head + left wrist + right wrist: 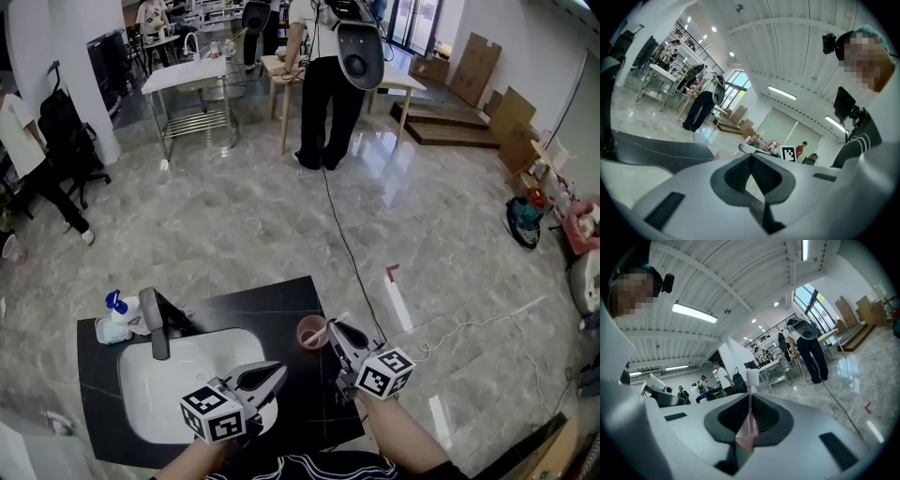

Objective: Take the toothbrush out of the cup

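The right claw (331, 326) is closed on the toothbrush (749, 405). The right gripper view shows the pink handle pinched between the two jaws, with the white brush head standing out past the jaw tips. In the head view this claw lies over the right part of the black bench (272, 305), its tips just beside the right rim of the pink cup (309, 332). The cup stands upright on the bench, to the right of the white sink (159, 380). Whether the brush still touches the cup cannot be made out in the head view. The left claw (280, 369) is closed with nothing in it: the left gripper view shows its jaws (751, 158) drawn together, with only floor showing through the gap in the pads. It hangs over the right edge of the sink, well clear of the cup. A dark faucet (157, 323) rises at the sink's far left corner, and a blue-capped spray bottle (120, 316) sits just left of it. A black cable (345, 239) runs across the marble floor towards a person (328, 89) standing at a wooden table beyond the bench.
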